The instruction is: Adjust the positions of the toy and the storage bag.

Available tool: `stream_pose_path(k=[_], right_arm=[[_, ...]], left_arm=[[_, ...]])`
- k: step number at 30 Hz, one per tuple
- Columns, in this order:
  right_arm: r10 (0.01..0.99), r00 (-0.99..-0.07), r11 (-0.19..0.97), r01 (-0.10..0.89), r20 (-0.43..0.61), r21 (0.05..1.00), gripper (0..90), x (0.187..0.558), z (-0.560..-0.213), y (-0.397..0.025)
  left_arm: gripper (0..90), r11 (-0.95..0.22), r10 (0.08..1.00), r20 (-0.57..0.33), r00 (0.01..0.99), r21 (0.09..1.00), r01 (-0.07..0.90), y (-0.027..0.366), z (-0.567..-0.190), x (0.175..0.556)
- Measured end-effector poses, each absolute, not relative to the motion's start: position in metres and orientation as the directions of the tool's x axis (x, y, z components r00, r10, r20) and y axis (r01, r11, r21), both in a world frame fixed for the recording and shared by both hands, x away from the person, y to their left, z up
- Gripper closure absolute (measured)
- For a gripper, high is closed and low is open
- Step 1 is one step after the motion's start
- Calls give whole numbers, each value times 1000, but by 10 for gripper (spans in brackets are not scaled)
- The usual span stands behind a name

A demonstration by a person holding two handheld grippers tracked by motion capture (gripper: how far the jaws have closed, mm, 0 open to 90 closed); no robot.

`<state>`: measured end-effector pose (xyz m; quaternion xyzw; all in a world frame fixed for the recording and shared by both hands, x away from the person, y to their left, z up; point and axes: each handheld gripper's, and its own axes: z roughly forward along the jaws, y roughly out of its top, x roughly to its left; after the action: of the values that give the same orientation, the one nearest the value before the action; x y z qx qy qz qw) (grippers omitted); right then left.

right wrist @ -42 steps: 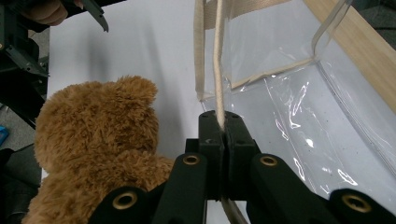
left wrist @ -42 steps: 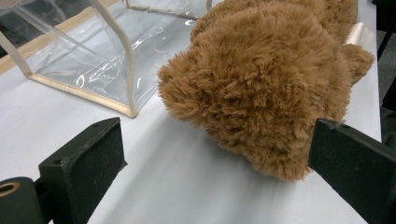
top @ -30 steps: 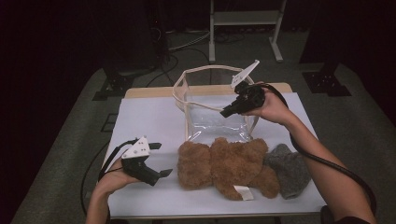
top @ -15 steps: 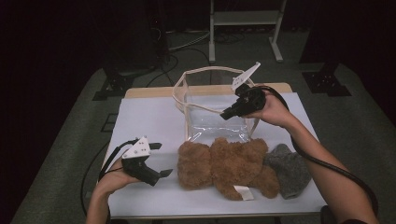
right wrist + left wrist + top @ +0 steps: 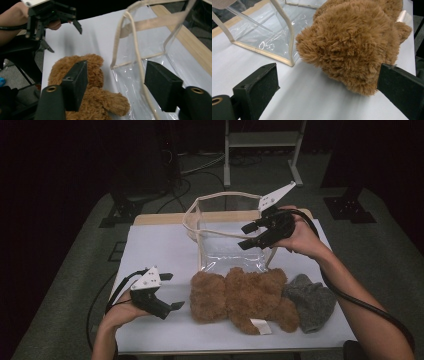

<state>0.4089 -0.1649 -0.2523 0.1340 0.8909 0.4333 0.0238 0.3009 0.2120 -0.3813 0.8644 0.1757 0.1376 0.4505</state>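
The brown teddy bear (image 5: 240, 297) is lying along the near edge of the desk (image 5: 160, 245), just in front of the clear bag (image 5: 227, 232); it looks light, soft and squashy, so I am judging its head the best place to pinch. I am holding my left tongs (image 5: 170, 291) spread wide just beside that head, touching nothing. My right tongs (image 5: 249, 235) are hovering spread at the bag's rim, gripping nothing.

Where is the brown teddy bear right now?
In the high view the brown teddy bear lies on the white table near its front edge, just in front of the clear bag, with the grey cloth touching its right side.
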Motion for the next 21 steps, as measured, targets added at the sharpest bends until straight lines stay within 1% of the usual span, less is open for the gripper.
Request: stream_pose_path(k=[4, 9, 13, 21], right_arm=[[230, -973, 590, 163, 29, 791, 284, 390, -248, -162], [179, -984, 608, 132, 26, 783, 267, 369, -252, -158], [144, -989, 640, 126, 42, 758, 256, 358, -268, -153], [127, -988, 694, 155, 92, 703, 254, 351, -311, -145]], left_arm=[[29, -529, 432, 73, 899, 828, 187, 211, -382, 301], [29, -530, 428, 77, 901, 828, 181, 210, -381, 300], [29, -529, 430, 75, 900, 829, 183, 211, -381, 300], [29, -526, 437, 72, 897, 829, 189, 213, -382, 300]])
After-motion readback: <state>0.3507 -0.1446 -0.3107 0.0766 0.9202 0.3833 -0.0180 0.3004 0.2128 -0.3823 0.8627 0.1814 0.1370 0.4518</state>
